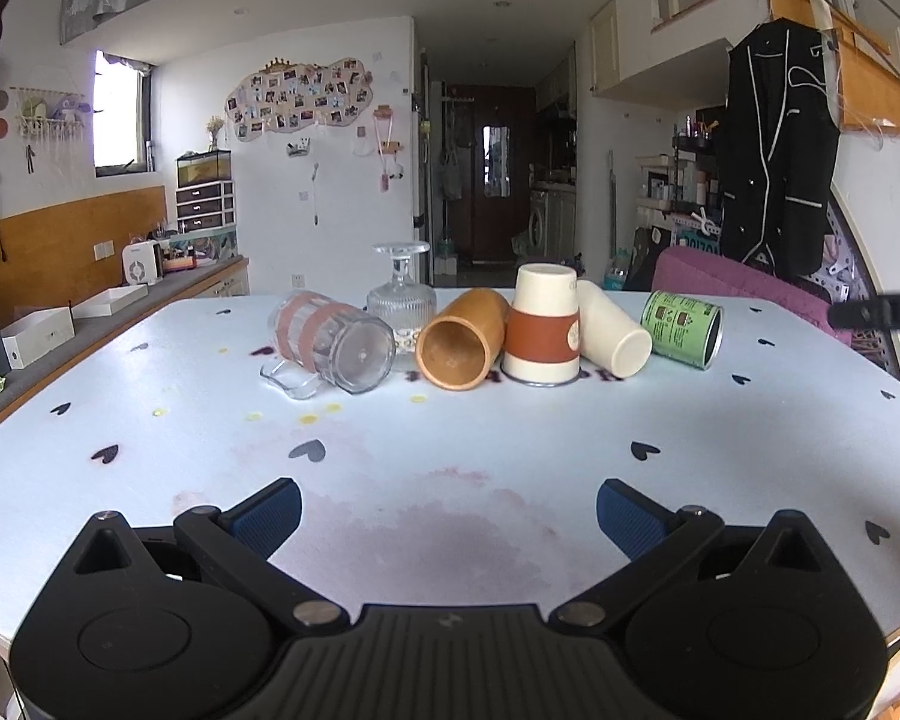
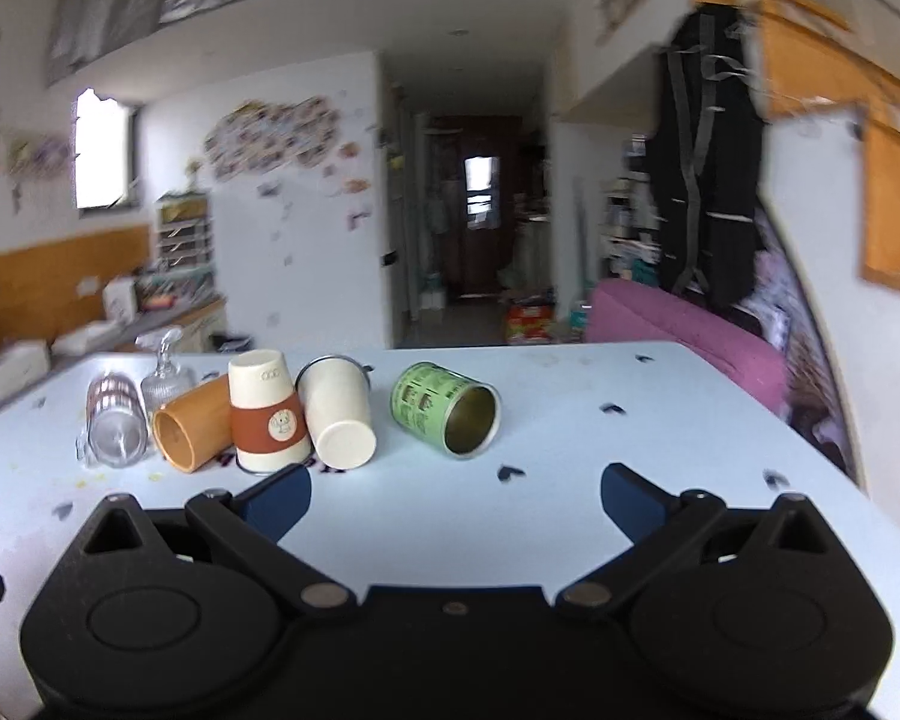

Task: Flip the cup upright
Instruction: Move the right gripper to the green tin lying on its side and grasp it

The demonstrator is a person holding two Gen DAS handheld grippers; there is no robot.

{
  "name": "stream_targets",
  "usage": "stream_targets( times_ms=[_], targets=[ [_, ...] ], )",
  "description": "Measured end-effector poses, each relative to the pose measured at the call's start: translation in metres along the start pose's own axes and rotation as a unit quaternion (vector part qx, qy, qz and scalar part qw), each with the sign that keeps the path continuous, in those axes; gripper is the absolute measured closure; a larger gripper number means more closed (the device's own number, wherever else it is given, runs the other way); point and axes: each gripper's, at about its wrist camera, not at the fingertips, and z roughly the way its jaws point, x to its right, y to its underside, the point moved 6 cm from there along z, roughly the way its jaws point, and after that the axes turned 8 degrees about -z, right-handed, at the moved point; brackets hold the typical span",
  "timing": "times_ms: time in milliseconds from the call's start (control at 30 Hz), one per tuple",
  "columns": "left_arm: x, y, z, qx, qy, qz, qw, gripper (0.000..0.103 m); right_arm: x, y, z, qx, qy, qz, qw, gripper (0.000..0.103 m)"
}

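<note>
**Six cups down, none flipped yet**

Both grippers hang back over the near edge of the table (image 1: 150,420), well apart from the row of cups. The left gripper (image 1: 448,513) has its jaws spread wide and holds nothing; same for the right gripper (image 2: 456,495).

If I had to guess, the green tin cup (image 2: 447,408) is the easy first pick: it lies on its side at the right end, apart from the others, mouth toward the right gripper. Pinch across the wall near the rim and rotate it up.

The rest is crowded. The cream cup (image 2: 337,414) lies on its side, leaning against the upside-down cup with the brown sleeve (image 2: 267,414), and the orange cup (image 2: 189,426) lies against that one's other side. The glass mug (image 1: 330,339) lies on its side, handle on the table, with an upside-down glass goblet (image 1: 401,294) just behind. Grab a middle one and its neighbours will probably roll.
</note>
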Motion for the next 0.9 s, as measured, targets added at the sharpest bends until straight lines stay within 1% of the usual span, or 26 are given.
stream_targets(
  times_ms=[67, 133, 300, 400, 467, 600, 667, 800, 900],
  targets=[
    [-0.001, 0.001, 0.004, -0.004, -0.002, -0.002, 1.0000, 0.000, 0.003, -0.010, 0.016, -0.005, -0.017, -0.030, 0.999, 0.000],
    [-0.002, 0.001, 0.009, -0.007, -0.003, -0.005, 1.0000, 0.000, 0.006, -0.024, 0.034, -0.011, -0.024, -0.061, 0.998, 0.000],
    [-0.008, 0.002, 0.022, -0.018, -0.009, -0.011, 0.9997, 0.000, 0.004, -0.060, 0.080, -0.027, -0.050, -0.140, 0.988, 0.000],
    [-0.013, 0.002, 0.030, -0.024, -0.013, -0.014, 0.9995, 0.000, 0.003, -0.073, 0.114, -0.047, -0.051, -0.169, 0.983, 0.000],
    [-0.016, 0.002, 0.034, -0.028, -0.019, -0.014, 0.9993, 0.000, 0.005, -0.080, 0.137, -0.057, -0.053, -0.173, 0.982, 0.000],
    [-0.024, 0.000, 0.042, -0.035, -0.027, -0.020, 0.9988, 0.000, 0.004, -0.081, 0.185, -0.084, -0.063, -0.180, 0.978, 0.001],
    [-0.027, 0.000, 0.046, -0.037, -0.031, -0.024, 0.9985, 0.000, 0.000, -0.076, 0.205, -0.100, -0.066, -0.196, 0.973, 0.005],
    [-0.031, 0.001, 0.054, -0.045, -0.037, -0.028, 0.9979, 0.000, -0.010, -0.063, 0.242, -0.136, -0.090, -0.218, 0.962, 0.005],
    [-0.031, 0.001, 0.060, -0.050, -0.036, -0.029, 0.9977, 0.000, -0.018, -0.053, 0.259, -0.154, -0.106, -0.236, 0.953, 0.007]
  ],
)
